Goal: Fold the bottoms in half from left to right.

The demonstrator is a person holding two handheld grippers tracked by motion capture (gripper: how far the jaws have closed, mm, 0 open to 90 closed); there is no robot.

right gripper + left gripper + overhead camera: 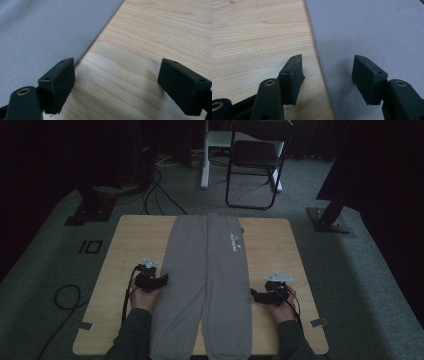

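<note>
Grey sweatpants point(207, 275) lie flat down the middle of the wooden table point(280, 245), legs toward the person, with a small white print on the right leg. My left gripper point(163, 280) sits at the pants' left edge, jaws open; in its own view the cloth edge point(322, 75) runs between the two jaws, one jaw over wood, the other over grey fabric point(372, 32). My right gripper point(254, 295) rests by the pants' right edge, open. Its jaws stand wide over bare wood point(140, 50), with the grey cloth point(50, 30) beside the left jaw.
The table's near edge runs just past both forearms. On the carpet beyond the table stand a black folding chair point(257, 157), a white post point(205, 155) and two dark stand bases point(330, 220). Cables point(65, 297) trail on the floor at the left.
</note>
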